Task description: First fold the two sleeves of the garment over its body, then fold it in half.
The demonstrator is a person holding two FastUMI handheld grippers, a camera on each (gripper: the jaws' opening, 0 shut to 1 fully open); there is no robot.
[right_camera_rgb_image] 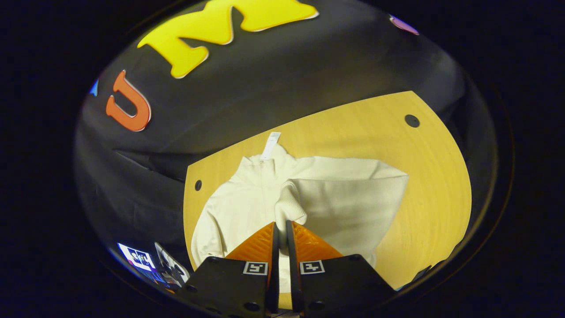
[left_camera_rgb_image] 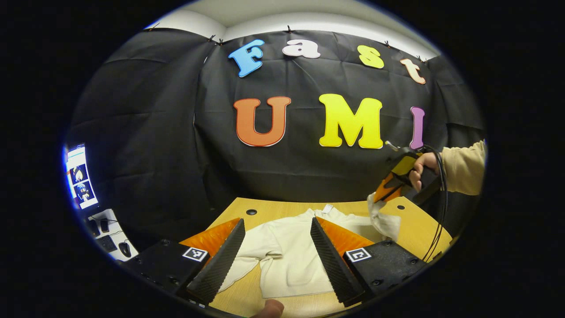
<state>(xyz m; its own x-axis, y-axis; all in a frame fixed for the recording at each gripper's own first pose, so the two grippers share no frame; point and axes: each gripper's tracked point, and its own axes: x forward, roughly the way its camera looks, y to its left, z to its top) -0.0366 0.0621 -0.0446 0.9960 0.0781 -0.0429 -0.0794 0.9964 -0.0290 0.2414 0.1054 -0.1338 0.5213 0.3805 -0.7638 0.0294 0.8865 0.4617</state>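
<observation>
Left gripper [left_camera_rgb_image: 277,254]: two long wedge fingers [left_camera_rgb_image: 220,260] with ribbed inner faces, on black blocky carriers with round screw heads. Each carrier has a small square black-and-white marker [left_camera_rgb_image: 195,254] on top. Right gripper [right_camera_rgb_image: 280,238]: same build, marker [right_camera_rgb_image: 255,267] on each black carrier, screws along the near edge. Seen from the left gripper view, it has a black handle and a black cable [left_camera_rgb_image: 439,212] looping down. Hand [left_camera_rgb_image: 421,170] on the handle, sleeve [left_camera_rgb_image: 463,168] is beige with a ribbed cuff.
</observation>
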